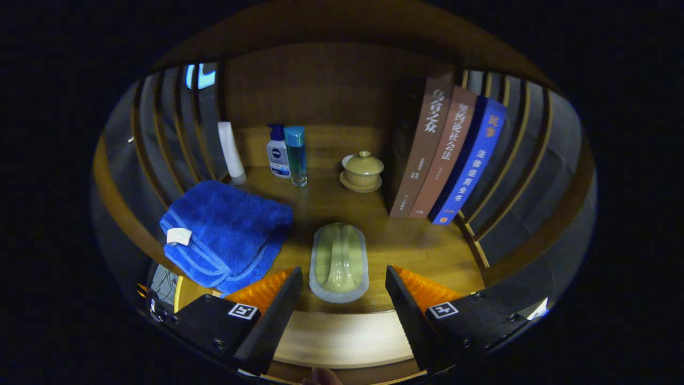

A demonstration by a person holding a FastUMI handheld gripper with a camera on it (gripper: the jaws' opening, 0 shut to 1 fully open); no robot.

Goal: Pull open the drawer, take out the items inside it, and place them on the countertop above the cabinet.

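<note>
Soap dish [339,262] lies on the countertop [417,251] just ahead of my claw [342,299], whose fingers stand apart and empty. I should back straight off, clear of the blue towel [227,232] and books [446,155] beyond.

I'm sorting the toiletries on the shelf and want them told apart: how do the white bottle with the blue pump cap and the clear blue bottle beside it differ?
The white bottle with the blue pump cap is opaque, squat and broad; the clear blue bottle is see-through, slim and taller. The white bottle has a dark blue pump top, the blue one a plain light blue cap. Both stand upright, side by side, far beyond the open gripper.
</note>
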